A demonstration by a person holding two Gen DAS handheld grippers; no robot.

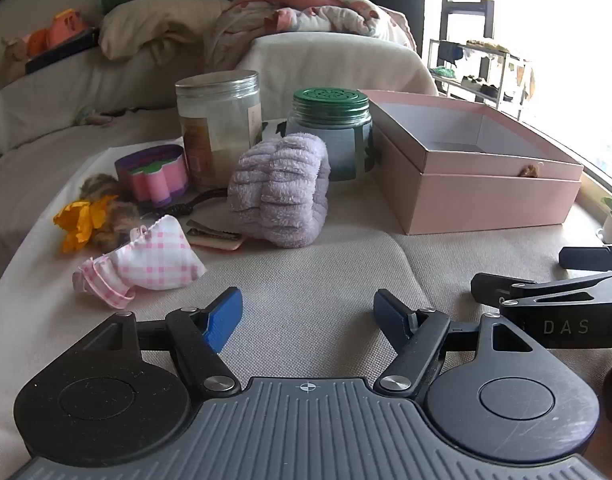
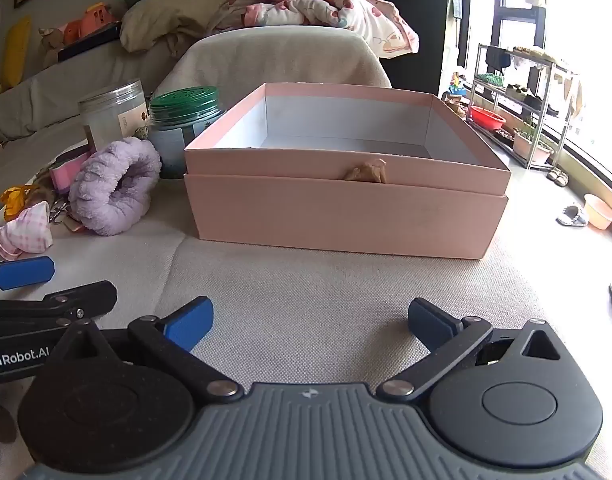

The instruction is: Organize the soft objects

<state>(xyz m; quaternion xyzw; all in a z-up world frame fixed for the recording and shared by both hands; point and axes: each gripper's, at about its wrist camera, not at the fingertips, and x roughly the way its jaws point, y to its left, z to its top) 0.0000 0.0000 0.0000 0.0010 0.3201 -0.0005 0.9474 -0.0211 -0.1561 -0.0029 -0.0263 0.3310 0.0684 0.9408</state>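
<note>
A fluffy lilac headband [image 1: 280, 190] lies on the beige surface, also in the right wrist view [image 2: 112, 186]. A pink checked pouch [image 1: 146, 262] lies to its left, also in the right wrist view [image 2: 24, 230]. A yellow flower on a furry brown item [image 1: 92, 218] lies further left. An open pink box [image 1: 481, 176] stands to the right, directly ahead in the right wrist view [image 2: 345, 208]. My left gripper [image 1: 307, 314] is open and empty, short of the headband. My right gripper [image 2: 309, 320] is open and empty before the box.
A clear jar [image 1: 218, 124] and a green-lidded jar [image 1: 333, 132] stand behind the headband. A pink and purple case [image 1: 154, 172], a hair clip [image 1: 214, 236] and a dark cord lie nearby. A sofa with pillows is behind. Shelves [image 2: 525, 104] stand by the window.
</note>
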